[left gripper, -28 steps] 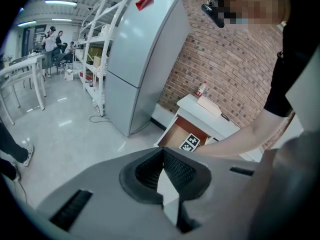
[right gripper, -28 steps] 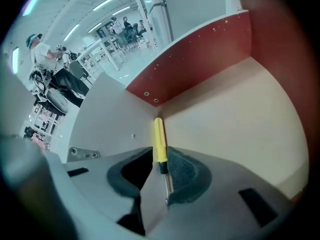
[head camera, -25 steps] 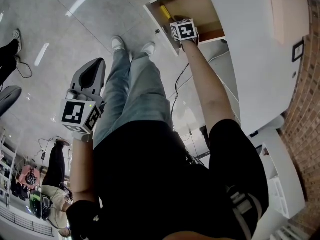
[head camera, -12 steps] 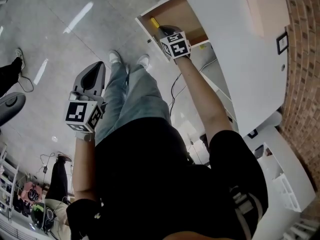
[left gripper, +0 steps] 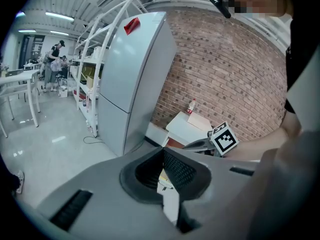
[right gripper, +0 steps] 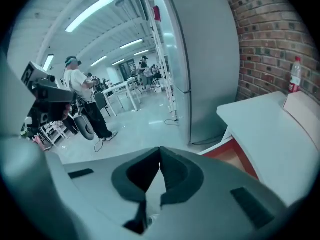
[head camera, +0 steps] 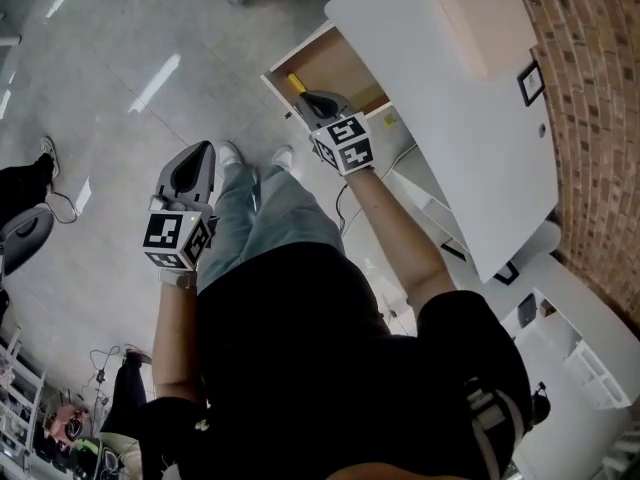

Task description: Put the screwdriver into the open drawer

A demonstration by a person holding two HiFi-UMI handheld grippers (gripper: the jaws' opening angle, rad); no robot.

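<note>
One screwdriver [head camera: 297, 83], one open drawer [head camera: 340, 68], left tool [left gripper: 162, 151], right tool [right gripper: 160, 151].

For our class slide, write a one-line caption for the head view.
Yellow-handled screwdriver lies in the open drawer, right tool close by, left tool idle by the person's leg.

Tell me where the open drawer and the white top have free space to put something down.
Free: the drawer floor toward the cabinet, and the white top from the beige box to its near edge. Crowded: the drawer's front corner, with the screwdriver and the right gripper.
</note>
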